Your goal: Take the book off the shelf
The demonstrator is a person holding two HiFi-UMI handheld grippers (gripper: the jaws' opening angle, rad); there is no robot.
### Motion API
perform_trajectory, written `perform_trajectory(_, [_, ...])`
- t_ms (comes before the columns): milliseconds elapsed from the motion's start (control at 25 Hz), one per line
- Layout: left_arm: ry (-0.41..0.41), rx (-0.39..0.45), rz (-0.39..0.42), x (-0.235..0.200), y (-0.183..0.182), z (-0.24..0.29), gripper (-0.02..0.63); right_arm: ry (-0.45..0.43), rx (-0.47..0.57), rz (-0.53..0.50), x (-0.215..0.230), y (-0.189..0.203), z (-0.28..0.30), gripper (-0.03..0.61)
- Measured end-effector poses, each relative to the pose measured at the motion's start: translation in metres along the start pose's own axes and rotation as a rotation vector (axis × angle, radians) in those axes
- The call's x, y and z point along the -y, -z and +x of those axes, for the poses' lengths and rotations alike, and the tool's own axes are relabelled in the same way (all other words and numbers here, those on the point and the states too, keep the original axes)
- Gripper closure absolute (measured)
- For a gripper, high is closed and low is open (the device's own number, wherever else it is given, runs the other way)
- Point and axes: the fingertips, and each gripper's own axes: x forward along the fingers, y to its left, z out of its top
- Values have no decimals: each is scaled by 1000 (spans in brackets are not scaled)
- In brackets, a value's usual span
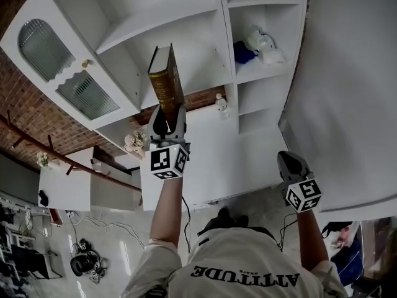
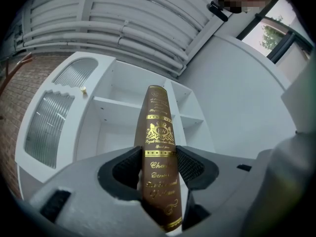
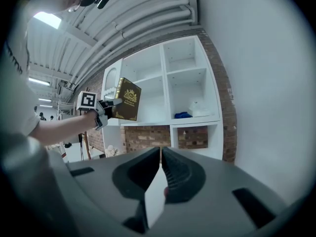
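A brown book with gold lettering stands upright, clear of the white shelf unit. My left gripper is shut on its lower end. In the left gripper view the spine fills the gap between the pads, which press on both covers. The right gripper view shows the book held out in front of the shelf's left compartments. My right gripper hangs lower and to the right, away from the book. Its jaws are shut together, with a white sliver low between them.
A blue item and white bundles lie in a right-hand compartment. A cabinet door with ribbed glass stands open at the left. A small bottle and flowers sit on the lower ledge. A white wall runs along the right.
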Motion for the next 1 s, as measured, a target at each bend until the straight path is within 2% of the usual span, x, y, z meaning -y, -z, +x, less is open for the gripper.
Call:
perform_trajectory(600, [-62,10,-4,-35,-7,-95,382,-51,38,-60,-47,-18,20,545])
perform_trajectory(1000, [-96,0,-11,-69,-18,-171,382,-75,53,-123,-109,-41,15,545])
